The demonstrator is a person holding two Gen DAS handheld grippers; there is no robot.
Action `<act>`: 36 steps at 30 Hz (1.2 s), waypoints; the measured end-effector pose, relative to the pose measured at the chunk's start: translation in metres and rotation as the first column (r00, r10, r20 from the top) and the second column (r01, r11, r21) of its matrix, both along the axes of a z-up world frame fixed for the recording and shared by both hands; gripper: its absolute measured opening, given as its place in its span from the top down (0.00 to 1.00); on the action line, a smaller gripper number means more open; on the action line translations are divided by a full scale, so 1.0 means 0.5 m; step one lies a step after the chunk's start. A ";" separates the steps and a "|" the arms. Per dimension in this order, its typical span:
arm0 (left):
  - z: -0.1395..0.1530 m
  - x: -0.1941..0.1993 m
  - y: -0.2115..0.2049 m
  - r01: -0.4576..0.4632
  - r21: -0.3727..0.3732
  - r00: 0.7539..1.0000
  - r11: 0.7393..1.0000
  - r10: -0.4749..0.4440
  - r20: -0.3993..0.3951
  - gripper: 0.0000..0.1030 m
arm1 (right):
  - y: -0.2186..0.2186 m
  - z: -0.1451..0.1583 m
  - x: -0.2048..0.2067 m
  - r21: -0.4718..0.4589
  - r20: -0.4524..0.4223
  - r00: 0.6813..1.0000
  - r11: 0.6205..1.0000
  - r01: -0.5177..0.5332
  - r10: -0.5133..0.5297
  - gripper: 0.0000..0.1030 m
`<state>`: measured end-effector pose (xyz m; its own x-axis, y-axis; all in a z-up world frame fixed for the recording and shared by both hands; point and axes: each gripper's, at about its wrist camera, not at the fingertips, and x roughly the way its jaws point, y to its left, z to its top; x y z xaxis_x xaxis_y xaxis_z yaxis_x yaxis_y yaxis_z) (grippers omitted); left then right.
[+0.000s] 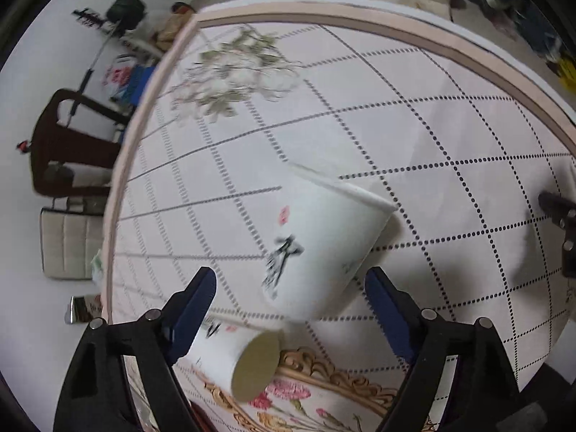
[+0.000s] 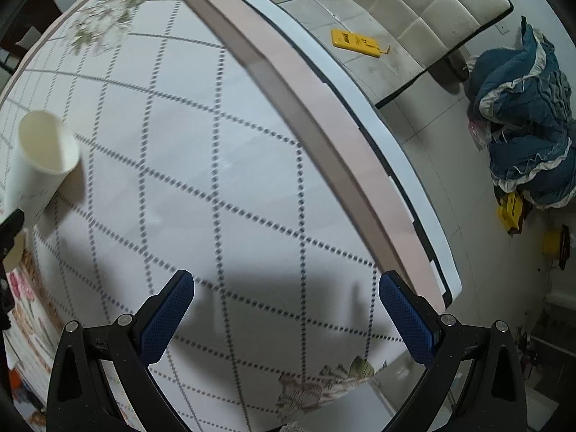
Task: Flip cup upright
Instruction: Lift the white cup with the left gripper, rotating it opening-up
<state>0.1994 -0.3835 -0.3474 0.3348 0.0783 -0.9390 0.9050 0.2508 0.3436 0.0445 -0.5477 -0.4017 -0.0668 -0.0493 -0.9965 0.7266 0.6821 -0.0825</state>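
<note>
A white paper cup (image 1: 324, 248) with black brush writing and a pink mark stands upright on the table, rim up, between and just beyond my open left gripper (image 1: 289, 280); the fingers do not touch it. The same cup shows at the far left of the right wrist view (image 2: 39, 165), its open mouth facing up. A second white cup (image 1: 237, 360) lies on its side near the left finger, its tan bottom facing the camera. My right gripper (image 2: 286, 284) is open and empty above the bare tablecloth.
The round table (image 1: 396, 18) has a pink rim and a dotted-grid cloth with flower prints. A dark chair (image 1: 68, 144) and cushions stand on the floor at left. A yellow object (image 2: 356, 43) and blue bedding (image 2: 525, 136) lie on the floor at right.
</note>
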 end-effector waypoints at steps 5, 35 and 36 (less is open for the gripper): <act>-0.039 -0.004 -0.024 0.028 0.025 1.000 0.999 -0.028 -0.011 0.36 | -0.032 -0.012 -0.006 0.004 -0.005 1.000 1.000 0.027 -0.027 0.00; 0.147 -0.073 0.190 -0.331 -0.191 0.943 0.924 0.331 -0.032 0.40 | 0.081 0.100 -0.032 -0.047 0.039 0.995 0.995 -0.089 0.091 0.00; 0.152 -0.076 0.215 -0.361 -0.196 0.932 0.912 0.360 -0.043 0.40 | 0.099 0.109 -0.031 -0.051 0.042 0.994 0.994 -0.101 0.103 0.00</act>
